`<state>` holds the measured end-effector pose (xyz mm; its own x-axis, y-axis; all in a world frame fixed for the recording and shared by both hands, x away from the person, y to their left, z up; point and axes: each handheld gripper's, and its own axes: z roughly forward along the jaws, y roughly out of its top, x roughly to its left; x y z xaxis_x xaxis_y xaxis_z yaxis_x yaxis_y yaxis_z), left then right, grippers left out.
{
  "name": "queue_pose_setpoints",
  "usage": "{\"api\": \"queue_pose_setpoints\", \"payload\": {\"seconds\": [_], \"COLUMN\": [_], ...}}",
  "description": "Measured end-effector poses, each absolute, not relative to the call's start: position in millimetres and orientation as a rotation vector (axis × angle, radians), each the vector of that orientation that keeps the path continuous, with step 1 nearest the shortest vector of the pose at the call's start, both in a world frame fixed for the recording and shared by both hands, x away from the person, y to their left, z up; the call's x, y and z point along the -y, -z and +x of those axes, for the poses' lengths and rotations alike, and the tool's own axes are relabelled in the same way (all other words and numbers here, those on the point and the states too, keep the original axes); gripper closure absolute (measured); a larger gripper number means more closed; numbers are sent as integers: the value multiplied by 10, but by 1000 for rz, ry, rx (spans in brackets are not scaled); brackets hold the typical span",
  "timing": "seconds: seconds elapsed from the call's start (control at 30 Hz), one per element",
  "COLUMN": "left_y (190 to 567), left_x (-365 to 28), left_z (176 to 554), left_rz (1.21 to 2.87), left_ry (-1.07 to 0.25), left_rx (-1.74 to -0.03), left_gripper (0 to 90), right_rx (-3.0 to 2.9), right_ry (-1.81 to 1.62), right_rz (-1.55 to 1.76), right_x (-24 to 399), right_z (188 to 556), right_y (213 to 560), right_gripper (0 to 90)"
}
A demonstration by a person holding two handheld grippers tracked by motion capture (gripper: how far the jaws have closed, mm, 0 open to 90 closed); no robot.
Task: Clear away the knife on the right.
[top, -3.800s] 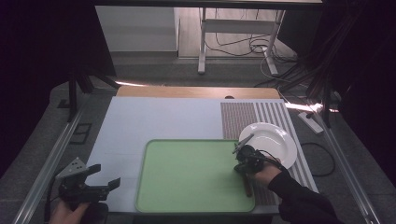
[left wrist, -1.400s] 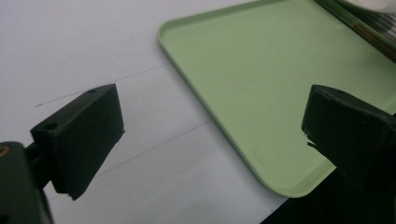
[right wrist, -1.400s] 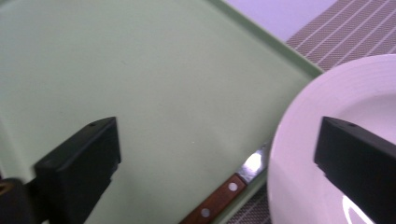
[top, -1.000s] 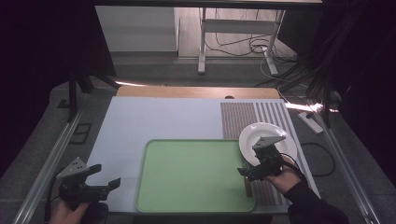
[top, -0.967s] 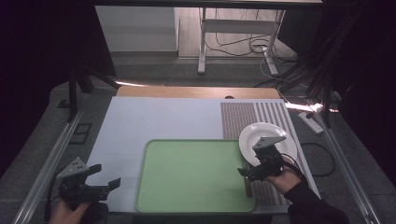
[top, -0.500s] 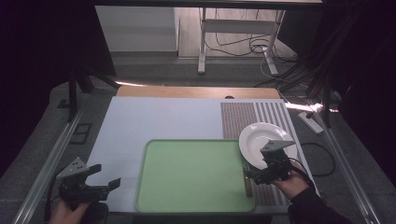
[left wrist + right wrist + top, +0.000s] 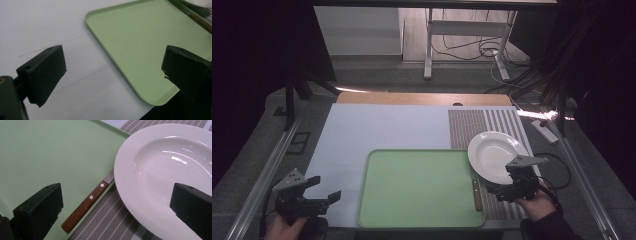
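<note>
A white plate [image 7: 496, 155] [image 7: 165, 172] lies on the striped placemat [image 7: 484, 122], its left rim over the green tray's [image 7: 417, 185] right edge. A knife with a wooden handle [image 7: 476, 194] [image 7: 86, 203] rests along that edge, its blade under the plate. My right gripper [image 7: 512, 187] [image 7: 117, 210] is open just in front of the plate, above the mat, nothing between its jaws. My left gripper [image 7: 319, 197] [image 7: 112, 75] is open near the table's front left corner, pointed at the tray's [image 7: 140, 42] corner.
A pale blue sheet [image 7: 377, 130] covers the table's left and middle. Dark cables [image 7: 562, 165] lie to the right of the mat. A wooden strip [image 7: 422, 98] runs along the far edge, with a desk frame [image 7: 462, 30] beyond.
My right gripper has drawn back from the tray's right edge toward the front right, in front of the plate. The left gripper has stayed put.
</note>
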<state>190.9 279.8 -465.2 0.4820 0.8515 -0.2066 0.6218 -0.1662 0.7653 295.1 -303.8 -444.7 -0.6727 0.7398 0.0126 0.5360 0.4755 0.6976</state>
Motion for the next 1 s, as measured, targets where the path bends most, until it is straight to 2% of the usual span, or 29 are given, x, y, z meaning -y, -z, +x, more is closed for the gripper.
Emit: {"api": "queue_pose_setpoints", "payload": {"seconds": [1.0], "left_y": [4650], "left_x": [-2792], "left_z": [1905], "left_rz": [1887], "left_ry": [-347], "left_rx": [-1225], "left_gripper": [52], "right_rx": [-2340], "right_ry": [-978], "right_rz": [1174], "right_x": [3349], "right_z": [2686], "right_y": [4430], "right_gripper": [0]}}
